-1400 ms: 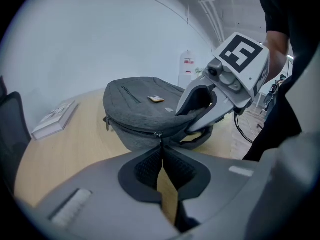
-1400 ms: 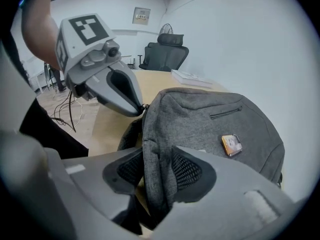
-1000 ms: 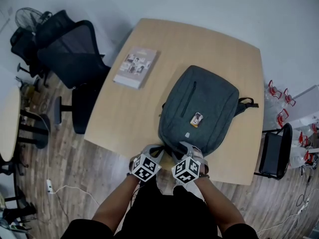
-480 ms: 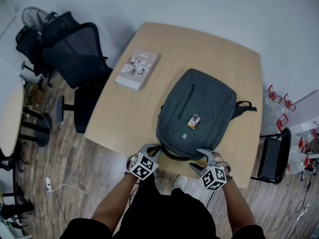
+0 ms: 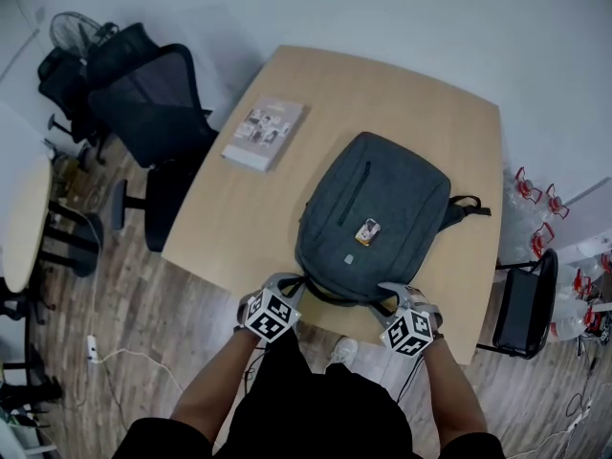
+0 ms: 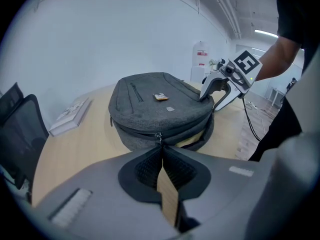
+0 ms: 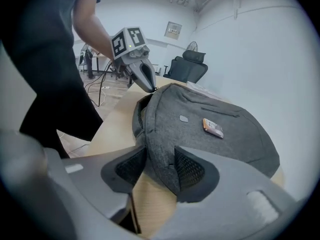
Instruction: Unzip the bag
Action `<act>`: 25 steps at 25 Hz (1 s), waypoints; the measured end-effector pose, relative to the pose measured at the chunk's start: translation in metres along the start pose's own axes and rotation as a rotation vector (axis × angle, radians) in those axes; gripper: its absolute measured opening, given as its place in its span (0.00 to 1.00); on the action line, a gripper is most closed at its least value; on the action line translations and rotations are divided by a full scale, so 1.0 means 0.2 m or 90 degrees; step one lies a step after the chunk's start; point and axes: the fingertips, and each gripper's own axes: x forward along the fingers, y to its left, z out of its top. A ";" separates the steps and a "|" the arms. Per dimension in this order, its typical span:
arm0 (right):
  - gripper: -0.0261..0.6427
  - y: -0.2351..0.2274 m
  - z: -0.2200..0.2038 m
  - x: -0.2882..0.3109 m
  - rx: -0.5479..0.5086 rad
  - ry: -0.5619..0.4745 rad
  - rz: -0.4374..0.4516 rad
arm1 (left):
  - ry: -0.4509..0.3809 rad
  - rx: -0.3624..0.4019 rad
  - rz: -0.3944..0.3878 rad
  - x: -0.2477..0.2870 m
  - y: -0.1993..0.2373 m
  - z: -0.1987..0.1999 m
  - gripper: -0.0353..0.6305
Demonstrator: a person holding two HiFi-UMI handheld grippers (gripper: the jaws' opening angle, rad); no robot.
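A grey backpack (image 5: 378,213) lies flat on the wooden table (image 5: 239,218), an orange tag (image 5: 368,230) on its top. My left gripper (image 5: 292,283) is at the bag's near left edge, shut on the zipper pull (image 6: 159,135). At the near right corner, my right gripper (image 5: 390,295) has its jaws closing on the bag's fabric edge (image 7: 159,149). The fabric fills the gap between the pads. In the right gripper view the bag's near edge gapes open beside the left gripper (image 7: 145,79). The left gripper view shows the right gripper (image 6: 212,91) against the bag.
A book (image 5: 263,134) lies on the table left of the bag. A black office chair (image 5: 153,113) stands off the table's left side, another chair (image 5: 521,299) at the right. The bag's strap (image 5: 469,208) hangs off its right side. Cables run along the floor.
My right gripper left its place beside the left one and moved right along the bag's near edge to the right corner. The left gripper stayed put.
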 end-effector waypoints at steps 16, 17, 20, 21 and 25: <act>0.29 0.00 0.15 0.13 0.150 -0.007 -0.092 | 0.018 -0.049 0.011 -0.03 -0.10 0.03 0.10; 0.29 0.00 0.16 0.13 0.157 -0.007 -0.096 | 0.019 -0.048 0.009 -0.03 -0.11 0.03 0.10; 0.29 0.01 0.18 0.15 0.173 -0.004 -0.113 | 0.026 -0.034 0.009 -0.03 -0.15 0.04 0.10; 0.29 0.01 0.19 0.16 0.176 -0.004 -0.118 | 0.027 -0.036 0.008 -0.03 -0.15 0.04 0.10; 0.29 0.02 0.22 0.17 0.189 -0.010 -0.127 | 0.023 -0.055 0.007 -0.03 -0.16 0.03 0.10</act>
